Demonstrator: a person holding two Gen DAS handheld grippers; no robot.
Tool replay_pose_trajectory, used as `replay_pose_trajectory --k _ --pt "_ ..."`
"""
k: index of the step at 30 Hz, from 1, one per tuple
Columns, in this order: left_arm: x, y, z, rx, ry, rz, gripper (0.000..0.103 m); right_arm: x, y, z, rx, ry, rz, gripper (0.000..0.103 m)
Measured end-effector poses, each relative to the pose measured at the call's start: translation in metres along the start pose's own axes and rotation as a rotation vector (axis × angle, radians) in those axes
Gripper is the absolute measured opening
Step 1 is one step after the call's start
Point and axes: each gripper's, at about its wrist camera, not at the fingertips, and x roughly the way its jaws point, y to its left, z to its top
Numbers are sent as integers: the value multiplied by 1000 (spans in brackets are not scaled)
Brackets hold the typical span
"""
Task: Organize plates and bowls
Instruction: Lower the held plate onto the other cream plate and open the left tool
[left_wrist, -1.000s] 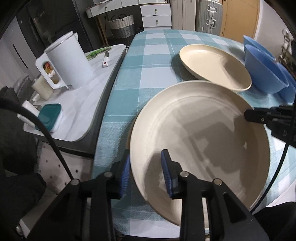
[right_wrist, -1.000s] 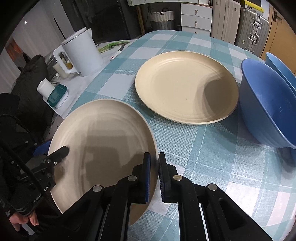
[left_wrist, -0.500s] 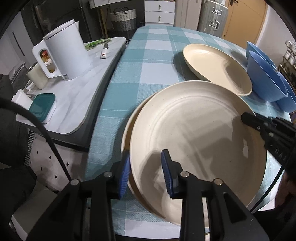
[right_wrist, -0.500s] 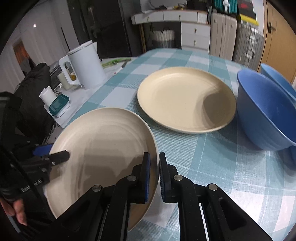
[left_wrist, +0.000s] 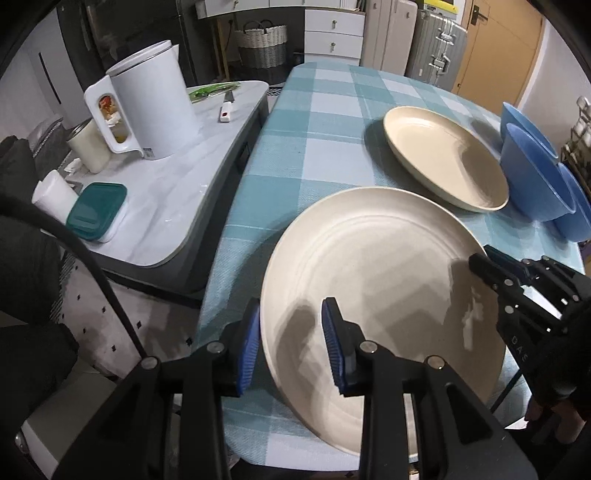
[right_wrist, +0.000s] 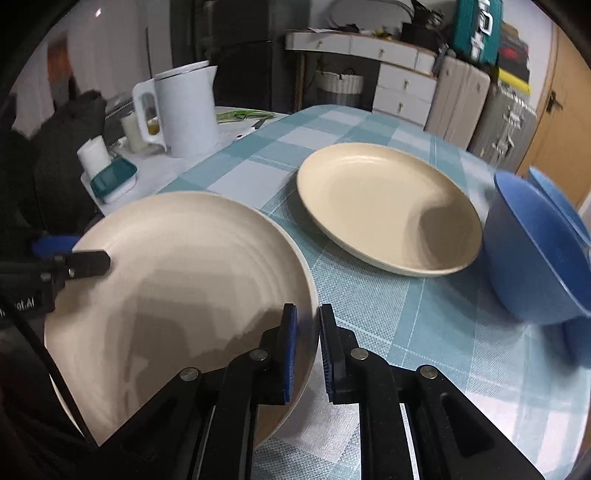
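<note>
you're mid-carry: left gripper (left_wrist: 290, 345) and right gripper (right_wrist: 304, 345) both clenched on the near plate's (left_wrist: 369, 266) rim. next, stack it onto the far plate (left_wrist: 443, 155), upper right.

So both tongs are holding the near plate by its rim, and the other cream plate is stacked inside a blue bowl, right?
Not quite. The far plate lies flat on the tablecloth beside the blue bowl, not inside it; the right wrist view shows this. The left tongs and right tongs do hold the near plate by its rim.
</note>
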Motion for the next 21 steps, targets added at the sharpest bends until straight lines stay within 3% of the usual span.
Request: replay_pose_trajectory --k 8,16,21 --pt "5 -4 -3 48 9 30 31 -13 4 1 -20 -66 -26 10" --pt "10 1 -6 21 38 -33 35 -23 1 -3 -2 -111 9 10" --pt "-12 11 -1 -32 -61 -90 38 -31 -6 -4 31 -153 39 13"
